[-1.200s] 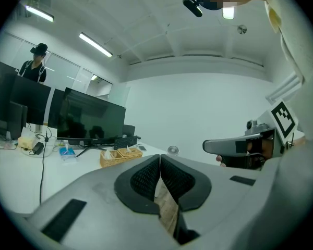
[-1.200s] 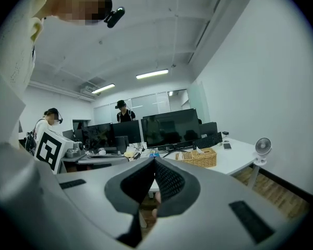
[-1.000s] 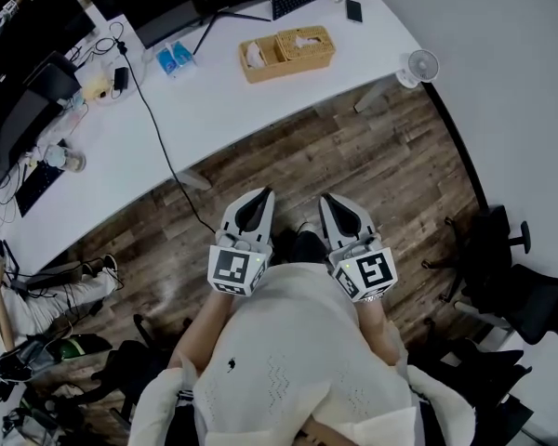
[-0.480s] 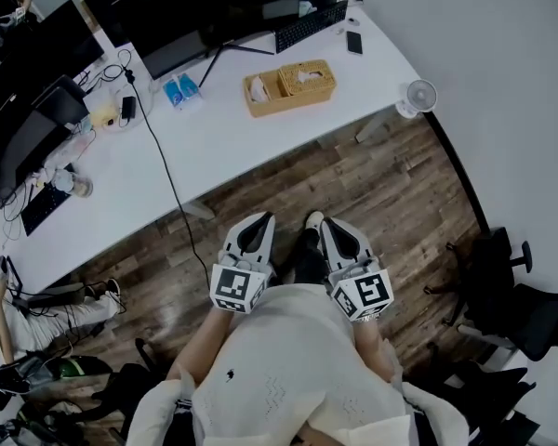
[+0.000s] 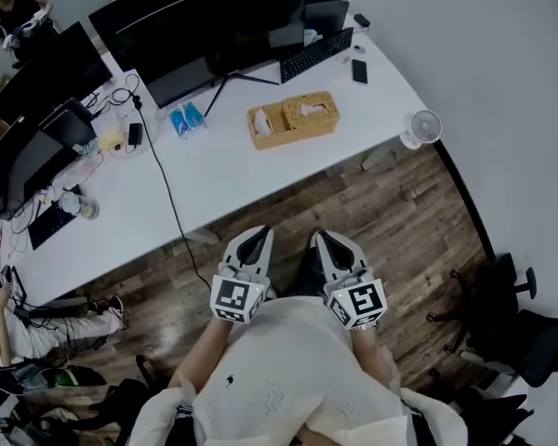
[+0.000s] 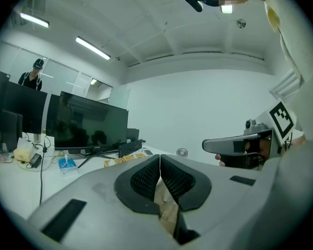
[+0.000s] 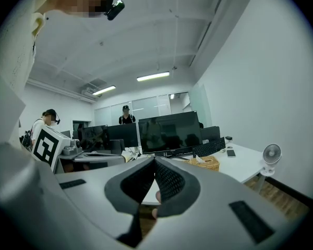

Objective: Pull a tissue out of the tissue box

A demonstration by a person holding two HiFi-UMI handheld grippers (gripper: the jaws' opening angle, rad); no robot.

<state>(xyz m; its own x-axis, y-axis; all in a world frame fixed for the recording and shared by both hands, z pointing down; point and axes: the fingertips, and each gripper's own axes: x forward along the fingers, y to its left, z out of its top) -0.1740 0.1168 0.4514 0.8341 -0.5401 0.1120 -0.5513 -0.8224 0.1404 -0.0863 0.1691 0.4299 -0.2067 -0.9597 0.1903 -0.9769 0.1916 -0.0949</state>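
Both claws are pressed together with nothing between them, the left claw [image 5: 258, 237] and the right claw [image 5: 322, 239] held close to the body over the wooden floor [image 5: 381, 203]. They are well apart from the tissue box [image 5: 324, 119], which sits on the white surface [image 5: 223, 170]. The whole reach is therefore not yet begun, and the likeliest failure is arriving at the box without spreading a claw first, which would push the tissue [image 5: 306, 110] down into the slot instead of pinching it. The woven box looks light, so a one-handed pull could well lift or drag it along rather than free a sheet; bracing it with the other claw would probably help. A shallow pinch on the white tuft might also tear it or slip off. Joined to the box on its left is an open tray [image 5: 266, 125] holding something white, possibly loose tissue, though it is too small to be sure, and a careless aim could land there. A keyboard [image 5: 316, 54] and a phone [image 5: 360, 71] lie behind the box, a small fan [image 5: 424, 126] stands at the corner, blue packets [image 5: 188, 119] sit near the monitor [image 5: 214, 31], and a black cable [image 5: 164, 179] trails off the edge. None of these lies between the claws and the box.
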